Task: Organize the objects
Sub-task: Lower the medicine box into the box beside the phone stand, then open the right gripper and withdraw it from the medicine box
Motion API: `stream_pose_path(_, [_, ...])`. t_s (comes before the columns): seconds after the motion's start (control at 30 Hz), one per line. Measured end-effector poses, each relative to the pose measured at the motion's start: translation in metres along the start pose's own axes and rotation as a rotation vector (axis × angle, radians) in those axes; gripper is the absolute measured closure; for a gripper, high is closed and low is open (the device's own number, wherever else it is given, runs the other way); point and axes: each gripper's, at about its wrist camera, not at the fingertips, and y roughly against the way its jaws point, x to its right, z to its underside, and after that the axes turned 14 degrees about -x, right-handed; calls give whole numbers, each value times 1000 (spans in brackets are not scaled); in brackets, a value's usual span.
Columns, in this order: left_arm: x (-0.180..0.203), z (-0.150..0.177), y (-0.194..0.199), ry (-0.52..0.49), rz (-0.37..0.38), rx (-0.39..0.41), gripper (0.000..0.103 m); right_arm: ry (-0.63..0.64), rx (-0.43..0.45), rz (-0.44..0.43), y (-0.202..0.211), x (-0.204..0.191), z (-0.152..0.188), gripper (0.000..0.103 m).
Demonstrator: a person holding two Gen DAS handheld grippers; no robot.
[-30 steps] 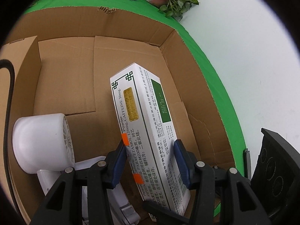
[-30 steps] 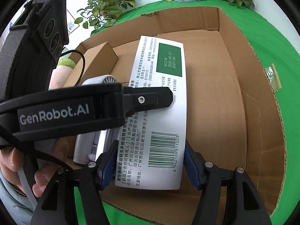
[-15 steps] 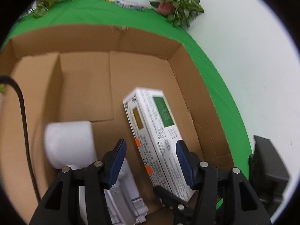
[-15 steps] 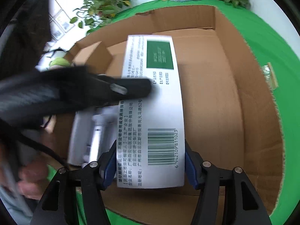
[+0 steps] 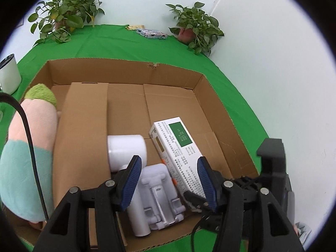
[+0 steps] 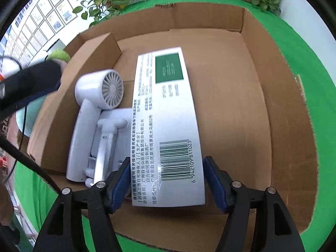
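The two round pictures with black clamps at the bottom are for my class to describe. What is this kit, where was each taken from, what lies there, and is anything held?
There is no robot. A person holds a two-fingered grabber in each hand, each with a wide-angle camera looking along its fingers. One picture comes from the left gripper, the other from the right gripper.

On a green cloth stands an open carton holding a white hair dryer, a medicine box and a brown box.

The left fingers are open and hold nothing. The right fingers straddle the medicine box. Both pairs have just been opening, and the right seems to be letting go.
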Motion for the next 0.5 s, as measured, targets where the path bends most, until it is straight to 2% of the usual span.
stream_pose_path(0.13, [-10, 4, 7, 16, 1, 15, 49, -12, 8, -12, 8, -1, -1, 37])
stream_pose_path(0.33, [-24, 16, 16, 39, 3, 23, 49, 2, 9, 41, -2, -13, -1, 43])
stream_pose_path(0.5, [-27, 21, 16, 38, 8, 26, 49, -71, 11, 41, -7, -18, -1, 43])
